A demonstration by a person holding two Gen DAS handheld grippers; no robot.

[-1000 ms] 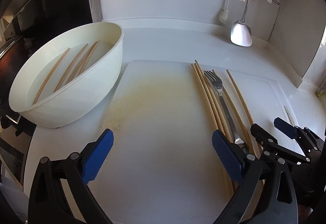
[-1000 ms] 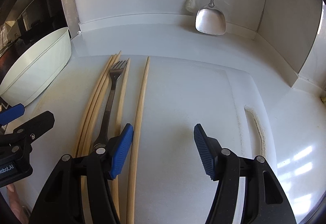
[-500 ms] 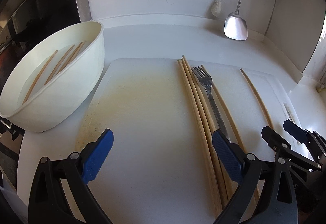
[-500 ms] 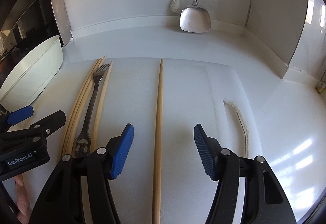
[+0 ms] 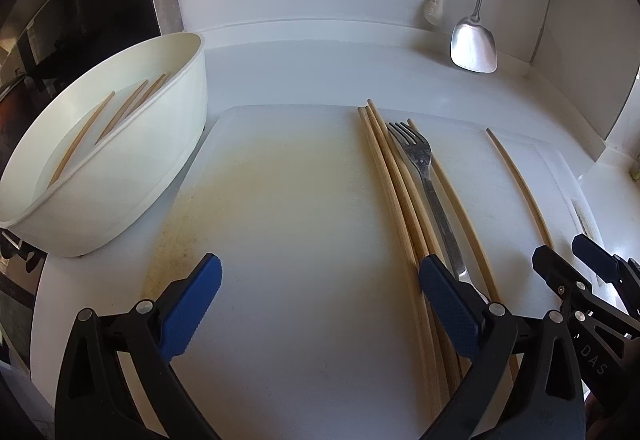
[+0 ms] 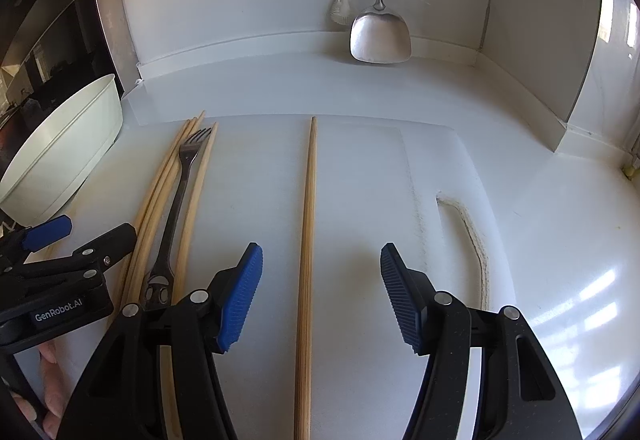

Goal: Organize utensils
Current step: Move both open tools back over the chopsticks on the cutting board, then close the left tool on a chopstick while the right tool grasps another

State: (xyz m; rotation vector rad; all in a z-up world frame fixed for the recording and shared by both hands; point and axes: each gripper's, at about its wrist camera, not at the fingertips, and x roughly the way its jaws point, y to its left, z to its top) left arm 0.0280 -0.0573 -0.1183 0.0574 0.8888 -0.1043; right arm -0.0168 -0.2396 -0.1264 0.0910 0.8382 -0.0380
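From your left wrist view, your left gripper (image 5: 320,292) stands wide apart over the board (image 5: 288,224), holding nothing. Its blue ribbed pads (image 5: 192,304) are clear of the surface, and its right finger sits in front of the bundle (image 5: 396,191) of wooden chopsticks, though you cannot tell whether it touches them. The board is white plastic, flat, with a yellowed, speckled stain ahead of the left finger. The bundle runs straight ahead from the right finger; a steel fork (image 5: 424,175) lies along its right side, tines away from you, with one more thin chopstick just beyond it. A single chopstick (image 5: 516,179) lies well apart, farther right. Far ahead on the left, a smooth white oval tub (image 5: 120,175) holds several chopsticks leaning inside. Your right gripper (image 5: 576,264) shows at the right edge.

From your right wrist view, your right gripper (image 6: 320,292) is also open wide and empty. The single chopstick (image 6: 307,224), round and pale with a fine grain, lies on the board (image 6: 368,175) between the fingers, nearer the left one, touching neither pad. The fork (image 6: 176,207) and bundle (image 6: 160,191) lie to the left, beyond the left finger. The board's slot handle (image 6: 472,240), edged with brown grime, is ahead to the right. A steel spatula (image 6: 380,35) hangs at the back wall over the white tabletop (image 6: 552,224).
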